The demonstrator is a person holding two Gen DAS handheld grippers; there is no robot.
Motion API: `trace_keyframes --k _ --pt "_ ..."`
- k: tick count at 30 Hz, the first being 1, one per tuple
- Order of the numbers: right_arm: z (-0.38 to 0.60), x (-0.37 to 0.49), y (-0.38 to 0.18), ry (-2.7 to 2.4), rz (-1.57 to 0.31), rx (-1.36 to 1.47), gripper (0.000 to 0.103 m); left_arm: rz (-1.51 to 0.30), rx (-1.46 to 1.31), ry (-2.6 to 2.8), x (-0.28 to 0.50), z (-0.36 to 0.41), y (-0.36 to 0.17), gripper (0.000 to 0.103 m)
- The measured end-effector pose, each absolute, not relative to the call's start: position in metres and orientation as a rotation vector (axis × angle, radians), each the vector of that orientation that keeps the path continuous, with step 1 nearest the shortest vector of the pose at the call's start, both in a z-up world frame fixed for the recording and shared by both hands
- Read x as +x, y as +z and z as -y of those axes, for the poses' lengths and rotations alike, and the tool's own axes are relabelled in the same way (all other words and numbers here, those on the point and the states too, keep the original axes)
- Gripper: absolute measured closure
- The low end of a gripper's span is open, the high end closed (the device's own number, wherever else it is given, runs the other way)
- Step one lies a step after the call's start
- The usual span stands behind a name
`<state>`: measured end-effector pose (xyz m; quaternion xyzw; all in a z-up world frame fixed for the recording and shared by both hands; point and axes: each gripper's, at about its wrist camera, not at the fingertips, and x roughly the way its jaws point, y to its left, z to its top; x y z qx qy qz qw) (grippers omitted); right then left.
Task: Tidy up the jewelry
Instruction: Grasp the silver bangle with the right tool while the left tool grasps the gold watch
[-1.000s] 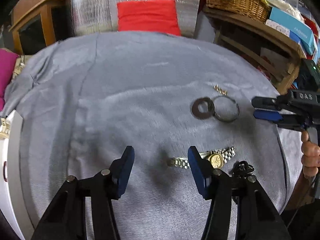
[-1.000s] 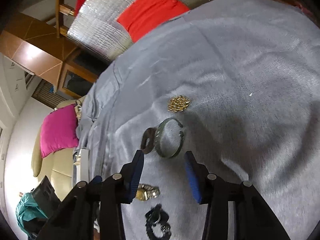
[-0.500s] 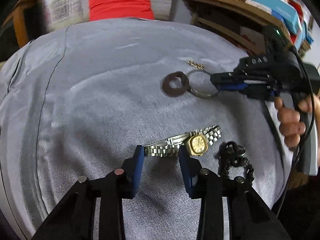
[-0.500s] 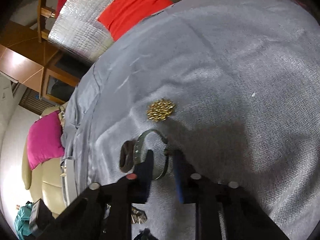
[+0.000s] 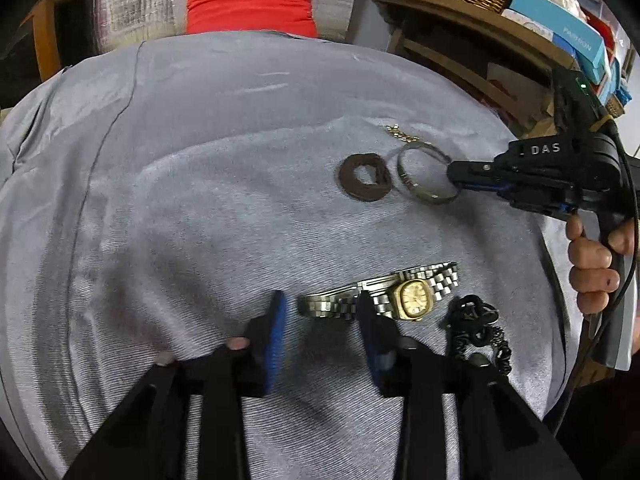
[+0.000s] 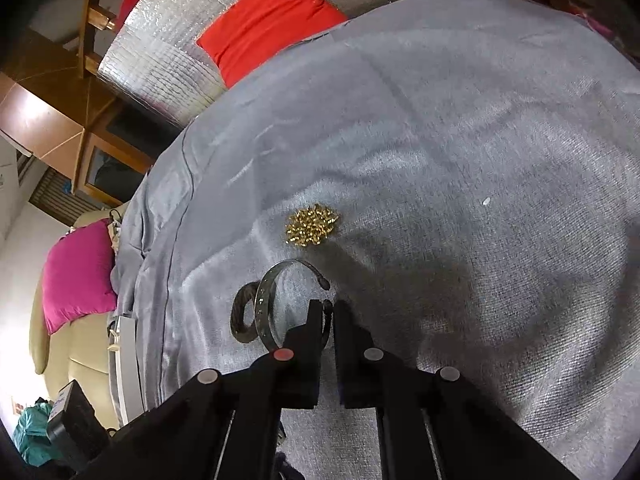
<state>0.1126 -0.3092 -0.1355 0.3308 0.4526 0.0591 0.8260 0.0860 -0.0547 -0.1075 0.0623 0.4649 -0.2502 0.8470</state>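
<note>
- left wrist view: the left tongs [image 5: 320,316] reach low over the grey cloth [image 5: 200,200] on the tabletop, their 2 blue-padded fingers spread apart on either side of the silver band of the gold-faced watch [image 5: 416,300], not yet closed on it.
- a black chain [image 5: 476,332] lies bunched just right of the watch, near the right finger of the tongs.
- farther off, the right tongs [image 5: 460,178] come in from the right, level with the cloth, with a hand [image 5: 592,256] around the handle; their tips meet the rim of the metal bangle [image 5: 426,178].
- a dark ring [image 5: 364,178] lies touching the bangle on its left; a small gold piece [image 5: 400,132] sits just beyond.
- right wrist view: the right tongs [image 6: 328,312] are drawn together, clamped on the near rim of the bangle [image 6: 266,304], which stands tilted on edge.
- the dark ring [image 6: 242,314] leans against it; a gold cluster [image 6: 312,225] rests near, ahead.
- a red cushion [image 6: 268,20] lies past the cloth.
</note>
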Motion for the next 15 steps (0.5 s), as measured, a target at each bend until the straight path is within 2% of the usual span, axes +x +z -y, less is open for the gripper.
trace_keyframes --k 4,5,7,12,15 --pt "0.308 0.112 -0.137 0.127 -0.965 0.706 0.097 -0.962 0.172 -0.534 0.081 0.062 -0.109 0.064" --pt "0.308 0.113 -0.137 0.127 -0.965 0.706 0.097 -0.960 0.167 -0.536 0.081 0.061 -0.109 0.077" --pt "0.308 0.113 -0.137 0.128 -0.965 0.705 0.097 -0.959 0.138 -0.544 0.083 0.058 -0.106 0.083" --pt "0.309 0.112 -0.134 0.133 -0.947 0.709 0.097 -0.919 0.131 -0.562 0.077 0.059 -0.095 0.090" --pt "0.307 0.109 -0.127 0.152 -0.918 0.706 0.097 -0.888 0.110 -0.556 0.075 0.055 -0.083 0.090"
